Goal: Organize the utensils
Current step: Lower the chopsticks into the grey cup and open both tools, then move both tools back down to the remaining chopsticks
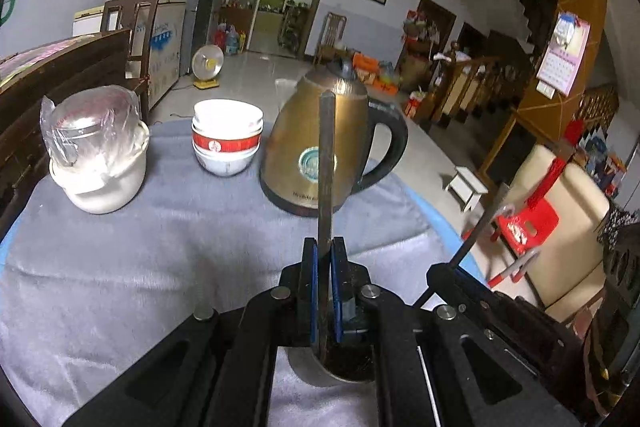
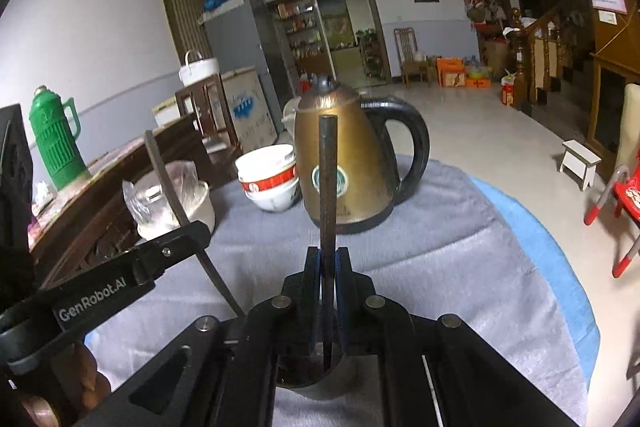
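Nearest the kettle's front, two ladles are held, neither yet put away.

Between the pressed-together fingers of the left gripper [image 1: 325, 259] one ladle [image 1: 326, 163] is pinched by its handle, its bowl hanging under the jaws; the right gripper [image 2: 328, 267] is likewise clamped on a second ladle [image 2: 328, 183]. Both are carried above the grey cloth [image 1: 160, 247], short of the kettle [image 1: 320, 143]. Left of the kettle, stacked bowls [image 1: 227, 137] and a bagged pot [image 1: 96, 155] are seen. Judged from this, pickup is done and placement remains; no holder can be made out.
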Available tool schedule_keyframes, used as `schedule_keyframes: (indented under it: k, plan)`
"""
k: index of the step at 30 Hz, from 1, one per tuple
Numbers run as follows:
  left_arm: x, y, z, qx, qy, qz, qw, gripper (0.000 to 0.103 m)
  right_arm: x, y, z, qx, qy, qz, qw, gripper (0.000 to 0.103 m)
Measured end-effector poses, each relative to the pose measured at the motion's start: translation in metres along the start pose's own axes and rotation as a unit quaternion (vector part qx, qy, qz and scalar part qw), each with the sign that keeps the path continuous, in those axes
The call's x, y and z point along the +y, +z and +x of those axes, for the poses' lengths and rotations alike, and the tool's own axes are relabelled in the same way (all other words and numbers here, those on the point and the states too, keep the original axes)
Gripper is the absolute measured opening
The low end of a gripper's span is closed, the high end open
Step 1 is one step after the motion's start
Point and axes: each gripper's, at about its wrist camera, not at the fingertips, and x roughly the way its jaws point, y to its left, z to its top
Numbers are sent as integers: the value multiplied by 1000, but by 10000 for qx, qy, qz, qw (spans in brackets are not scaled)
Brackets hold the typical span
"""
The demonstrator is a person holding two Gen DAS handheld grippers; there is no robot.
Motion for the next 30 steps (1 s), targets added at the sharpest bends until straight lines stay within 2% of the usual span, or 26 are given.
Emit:
schedule_keyframes:
  k: [6, 8, 11, 12, 15, 19, 20, 23, 27, 30]
  plan:
    - [2, -3, 3, 198, 78, 23, 9998, 10, 2, -3, 4, 174, -2, 11, 9998, 10]
    - [3, -3, 1, 233, 73, -18, 9997, 19, 3, -3, 2, 177, -14, 13, 9998, 10]
    - [3, -1, -9, 150, 108, -16, 9998, 48, 2, 0, 0, 186, -118, 44, 9997, 10]
    - [3, 0, -14, 83, 123, -5, 9999, 54, 2, 1, -2, 191, -135, 66, 9997, 10]
    - [6, 3, -30, -50, 112, 4, 9999, 55, -1, 3, -12, 149, -218, 136, 9996, 14]
    - [18, -5, -61, -208, 134, -39, 9997, 68, -4, -3, -38, 40, -247, 246, 9994, 30]
    - [23, -11, -70, -254, 158, -48, 9995, 70, -6, -9, -49, 20, -257, 319, 9992, 35]
    - [41, -31, -91, -278, 264, -77, 9992, 80, -8, -31, -70, 97, -230, 473, 9986, 64]
    - [79, -72, -109, -136, 410, -491, 9979, 84, -2, -78, -83, 540, -153, 578, 9968, 64]
    - [113, -109, -110, 269, 666, -851, 9938, 84, 8, -121, -84, 938, -45, 669, 9933, 64]
